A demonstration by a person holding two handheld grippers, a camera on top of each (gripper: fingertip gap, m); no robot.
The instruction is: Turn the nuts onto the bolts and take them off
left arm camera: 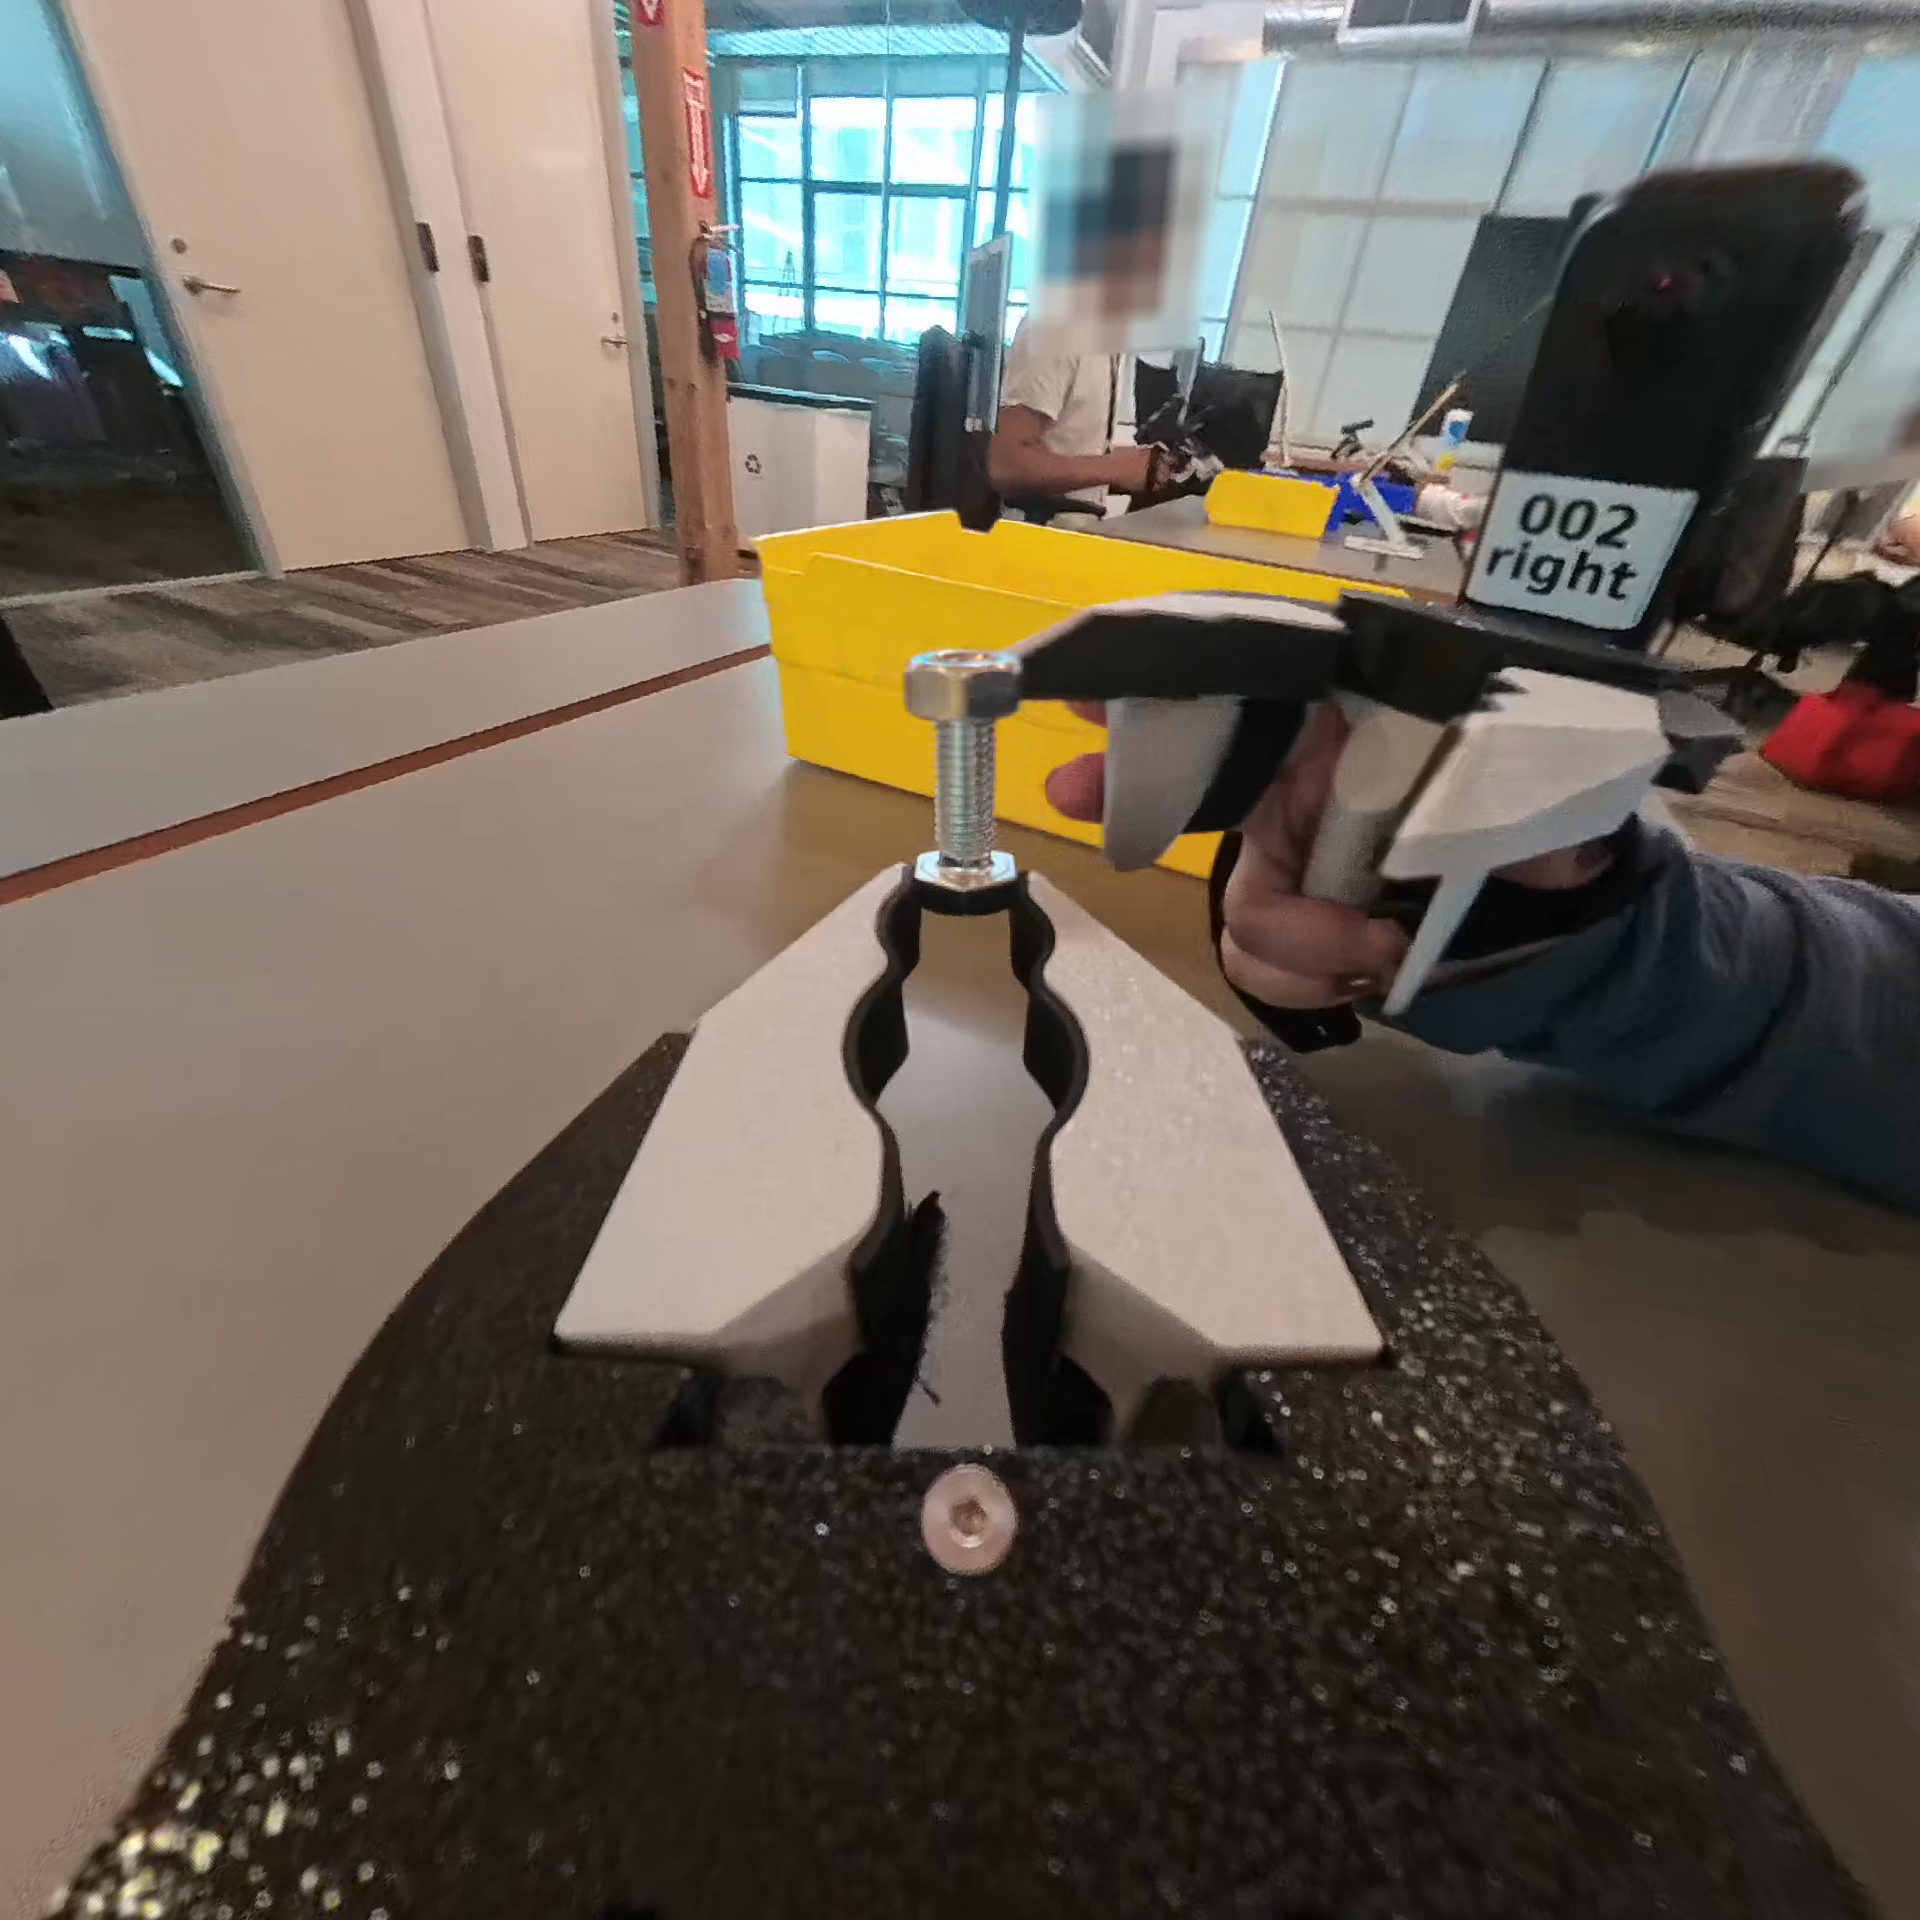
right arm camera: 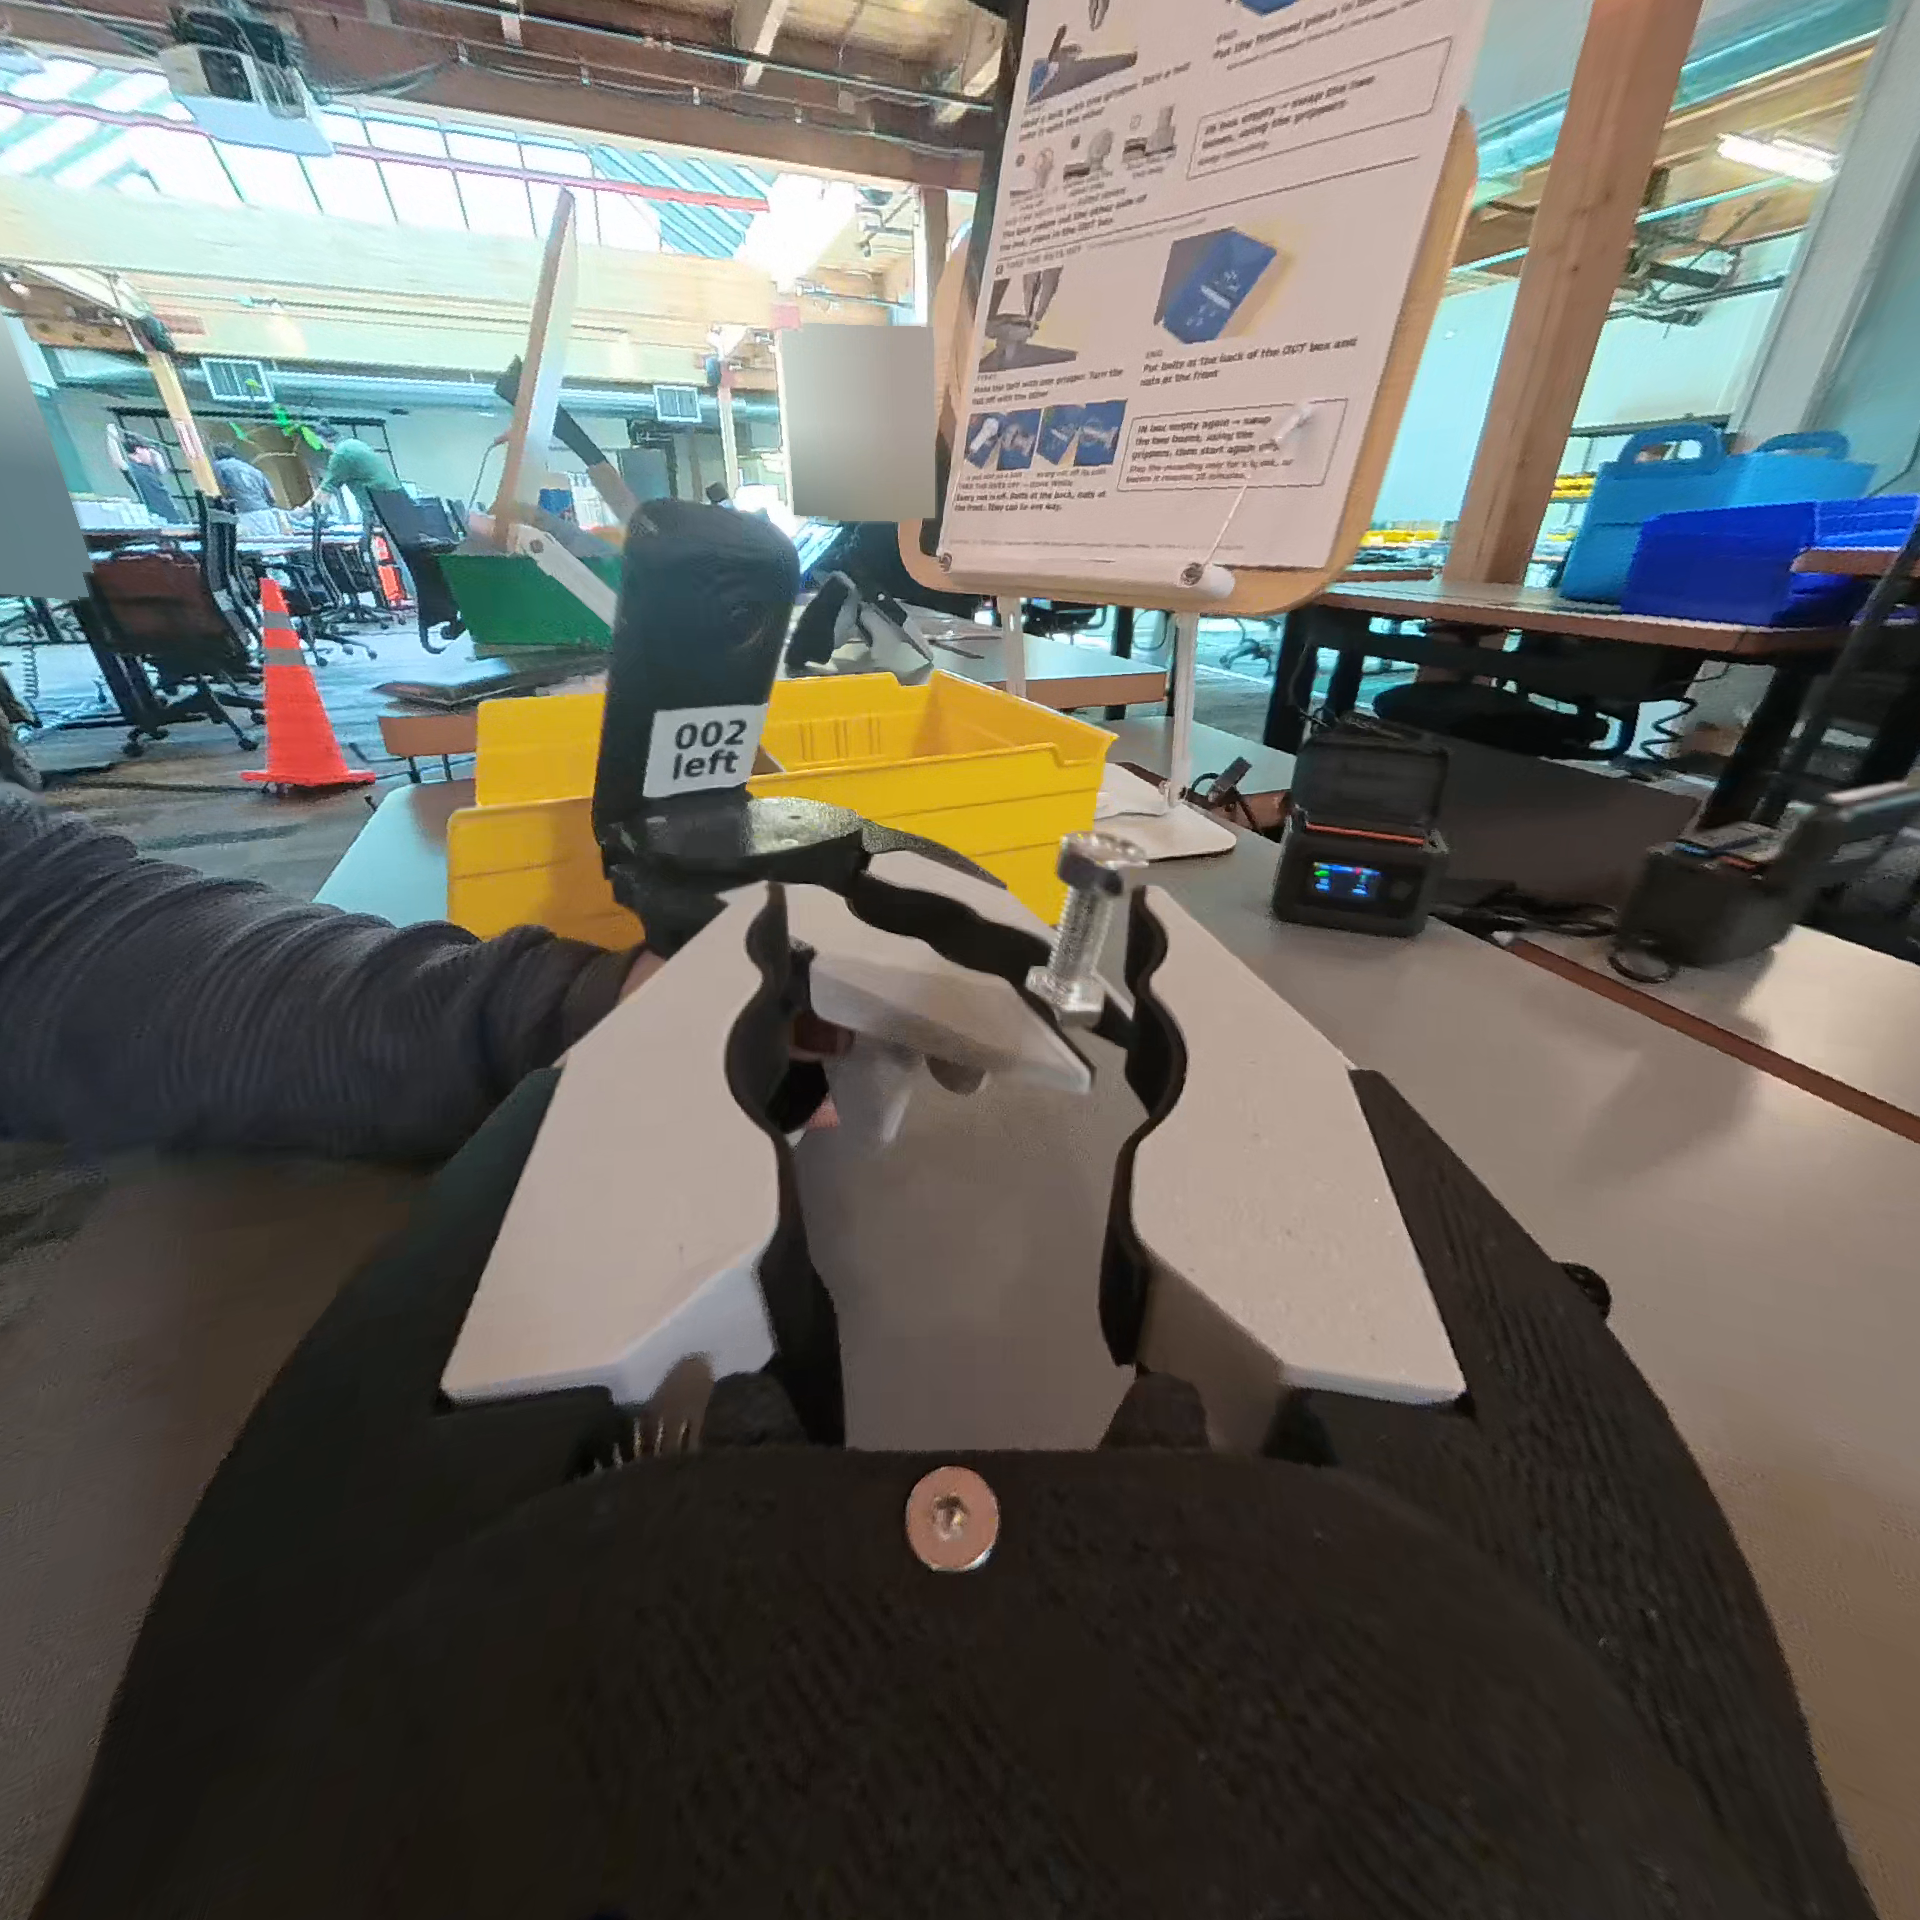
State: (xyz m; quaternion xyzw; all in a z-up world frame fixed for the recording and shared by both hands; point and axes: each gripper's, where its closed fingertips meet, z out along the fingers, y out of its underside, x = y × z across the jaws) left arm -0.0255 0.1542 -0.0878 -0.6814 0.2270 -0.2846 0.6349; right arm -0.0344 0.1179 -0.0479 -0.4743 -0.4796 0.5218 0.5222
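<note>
A silver bolt (left arm camera: pixel 964 774) stands upright, held above the grey table (left arm camera: pixel 312 1039). My left gripper (left arm camera: pixel 966 883) is shut on its lower hex end, which looks like the bolt head. A hex nut (left arm camera: pixel 961 681) sits at the top of the thread. My right gripper (left arm camera: pixel 1081 748) comes in from the right, and its upper finger (left arm camera: pixel 1174 649) touches the nut's side. In the right wrist view my right gripper (right arm camera: pixel 956 904) is open wide. The bolt (right arm camera: pixel 1086 925) stands just inside its right finger (right arm camera: pixel 1278 1143), held by the left gripper (right arm camera: pixel 1060 1023).
Two stacked yellow bins (left arm camera: pixel 883 613) stand on the table just behind the bolt, also in the right wrist view (right arm camera: pixel 935 758). An instruction board on a white stand (right arm camera: pixel 1195 312) and a black device with a small screen (right arm camera: pixel 1351 862) stand at the right. A person (left arm camera: pixel 1049 416) sits at a far desk. The left gripper's tips are roughly 5 cm from the right gripper's.
</note>
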